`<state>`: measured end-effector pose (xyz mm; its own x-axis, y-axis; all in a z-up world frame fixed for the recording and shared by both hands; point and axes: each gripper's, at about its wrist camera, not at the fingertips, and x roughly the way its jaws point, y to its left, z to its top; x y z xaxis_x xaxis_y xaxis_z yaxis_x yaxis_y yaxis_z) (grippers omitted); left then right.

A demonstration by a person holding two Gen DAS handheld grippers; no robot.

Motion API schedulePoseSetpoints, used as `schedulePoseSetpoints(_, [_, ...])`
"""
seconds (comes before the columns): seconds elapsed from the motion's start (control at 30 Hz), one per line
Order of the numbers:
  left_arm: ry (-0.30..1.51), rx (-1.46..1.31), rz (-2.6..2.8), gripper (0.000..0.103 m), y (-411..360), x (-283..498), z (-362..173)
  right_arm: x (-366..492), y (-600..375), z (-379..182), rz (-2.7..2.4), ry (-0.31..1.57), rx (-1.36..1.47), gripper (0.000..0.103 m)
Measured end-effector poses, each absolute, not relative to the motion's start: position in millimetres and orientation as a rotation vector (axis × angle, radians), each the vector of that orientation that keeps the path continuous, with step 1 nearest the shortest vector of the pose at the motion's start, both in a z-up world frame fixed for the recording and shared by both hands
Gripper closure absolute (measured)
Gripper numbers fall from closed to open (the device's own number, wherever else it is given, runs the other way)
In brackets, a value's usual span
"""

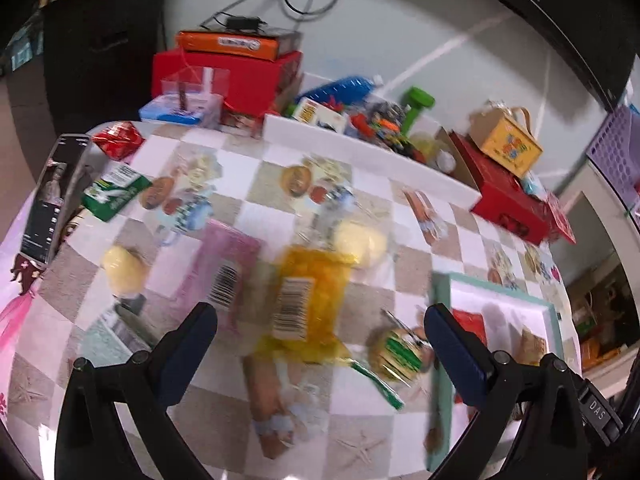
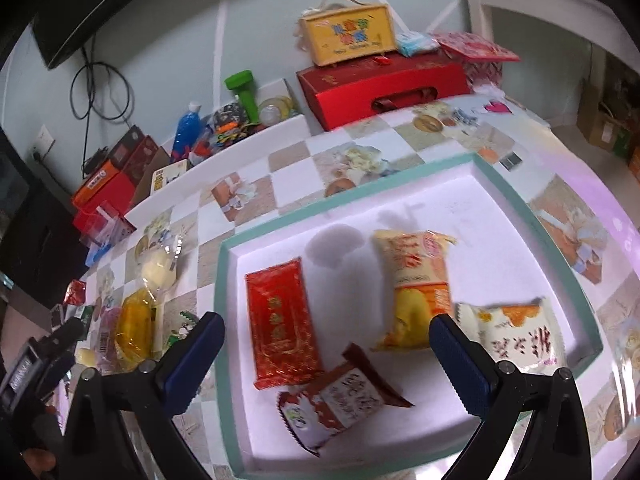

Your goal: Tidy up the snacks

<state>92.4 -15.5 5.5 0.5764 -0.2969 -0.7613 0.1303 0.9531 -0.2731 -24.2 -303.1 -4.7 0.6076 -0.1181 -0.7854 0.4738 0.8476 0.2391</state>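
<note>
Both hand-held grippers are spread wide with nothing between their blue-padded fingers. Over the table, the left hand-held gripper [image 1: 320, 332] has a yellow snack bag [image 1: 310, 280] with a barcode label lying just ahead of it, between its fingertips and slightly beyond them; the view is blurred, so contact cannot be told. A pink packet [image 1: 224, 268] lies just left of that bag, a round green-and-gold snack [image 1: 396, 354] sits close to the right finger, and two pale yellow wrapped pieces lie farther out, one ahead at [image 1: 360, 242], one to the left at [image 1: 124, 268]. A green packet [image 1: 114, 192] and a red wrapped sweet [image 1: 118, 140] lie well ahead to the left.

The right hand-held gripper [image 2: 326, 340] hangs over a white tray with a teal rim [image 2: 400, 178]. Inside it, a red foil packet [image 2: 282, 328] lies just ahead between the fingers, a brown-and-white packet [image 2: 340, 402] beneath the gap, a yellow-and-orange bag [image 2: 416, 288] by the right finger, and a white packet [image 2: 516, 334] beyond that finger.

The table [image 2: 288, 176] wears a checked cloth printed with food pictures. Past its far edge stand a red gift box [image 2: 384, 88] carrying a yellow handled case [image 2: 346, 34], a green dumbbell [image 2: 240, 88] and a blue bottle [image 2: 186, 128], before a pale wall with dangling cables.
</note>
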Motion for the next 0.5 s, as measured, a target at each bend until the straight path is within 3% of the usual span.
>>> schedulePoseSetpoints(0.5, [0.883, -0.268, -0.064, 0.0, 64, 99, 15, 46, -207, 2, -0.154, 0.871, 0.325, 0.0])
